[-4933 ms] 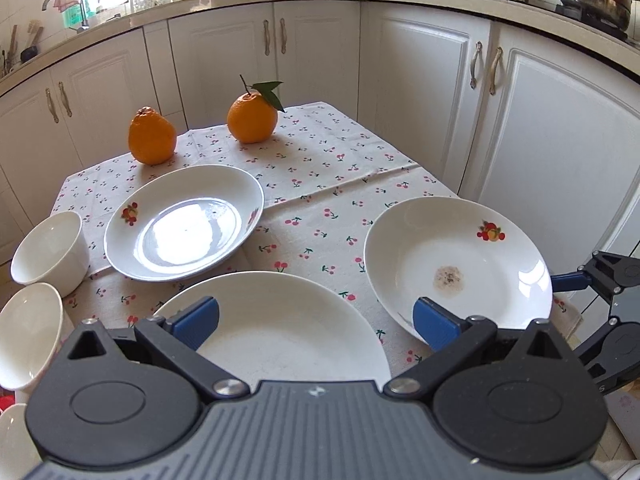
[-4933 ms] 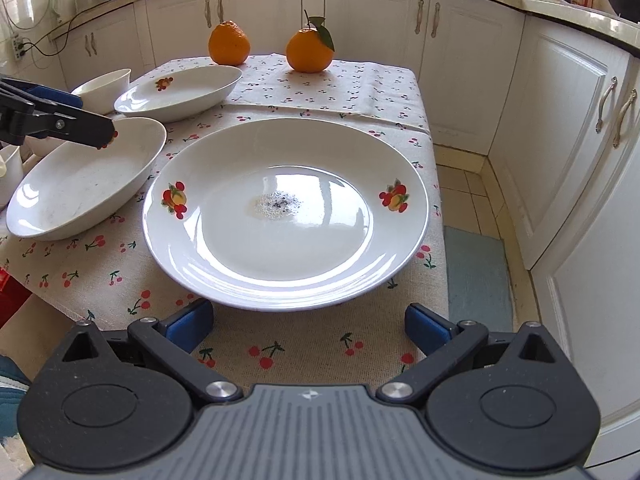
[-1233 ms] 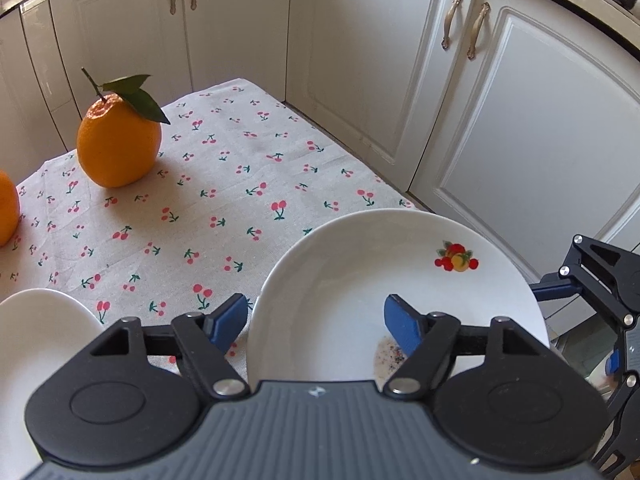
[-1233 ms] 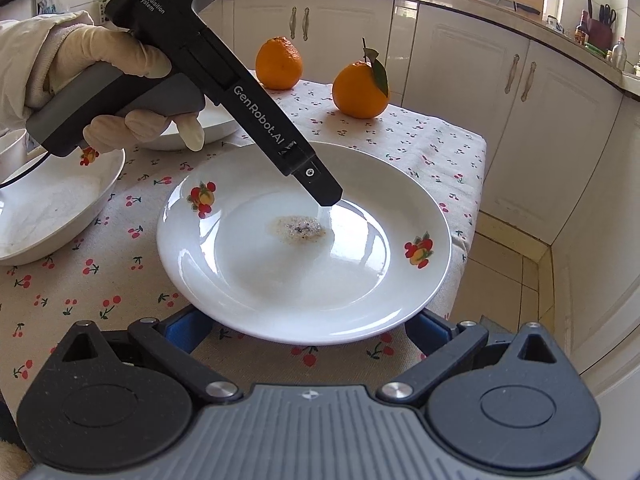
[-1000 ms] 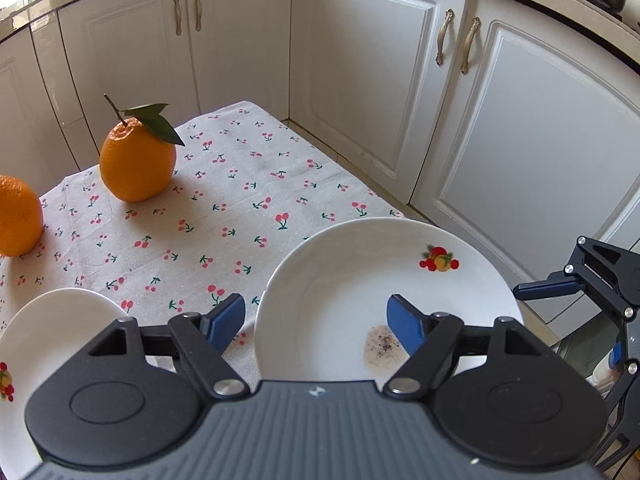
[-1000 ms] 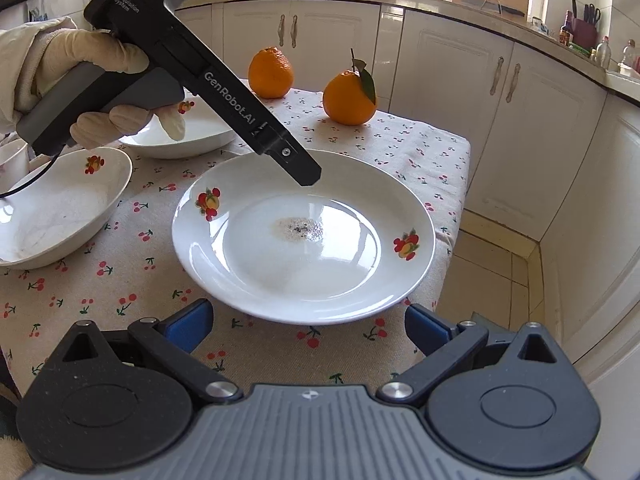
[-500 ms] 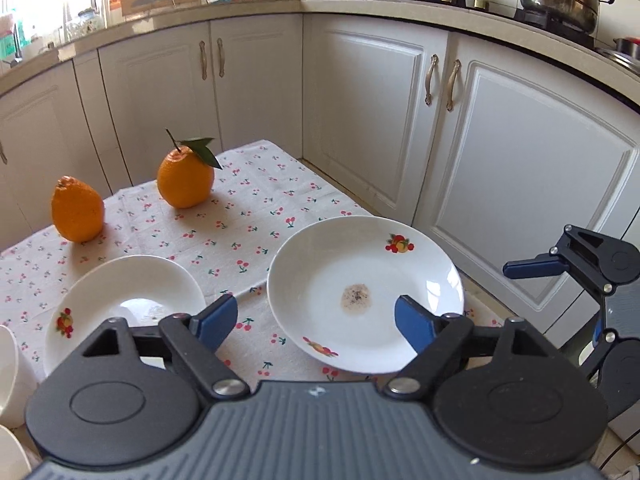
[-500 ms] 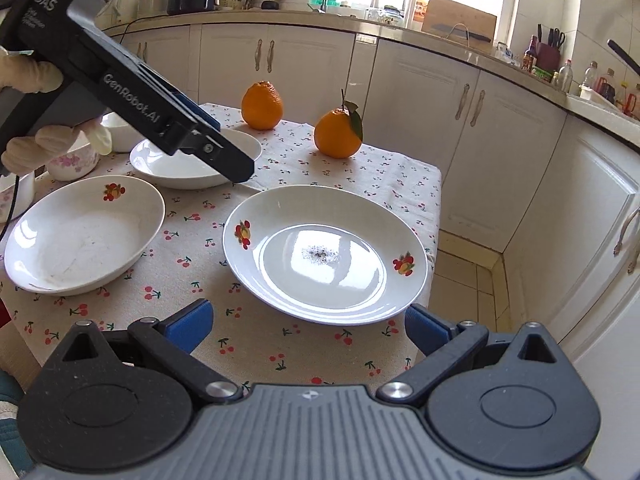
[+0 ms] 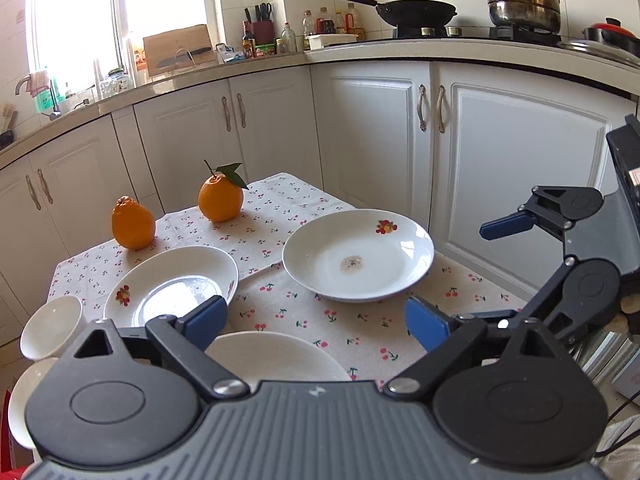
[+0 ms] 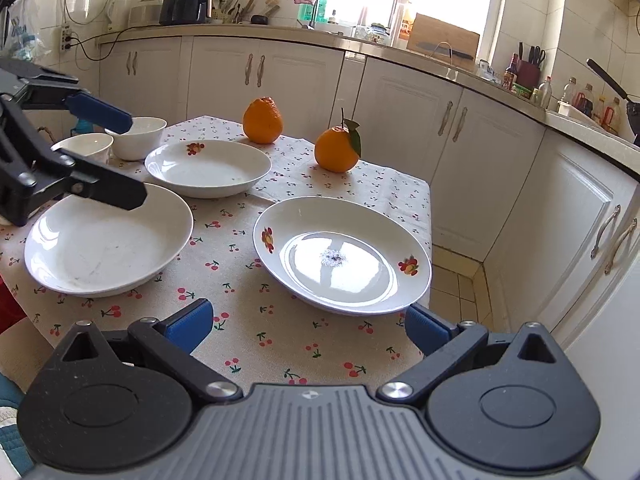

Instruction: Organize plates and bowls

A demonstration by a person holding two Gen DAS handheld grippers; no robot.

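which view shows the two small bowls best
The right wrist view: both bowls stand in full beyond the plates, partly crossed by the left gripper. The left wrist view shows one bowl at the left edge and only a sliver of the other.

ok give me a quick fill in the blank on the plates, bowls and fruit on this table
1. The number of plates on the cherry-print tablecloth is ____.
2. The plate with dark crumbs at its centre lies nearest the orange that has a ____ on its stem.
3. The two white bowls stand at the table's far ____ corner in the right wrist view.
4. Neither the left gripper nor the right gripper holds a plate; both stand ____.

Missing words: three; leaf; left; open
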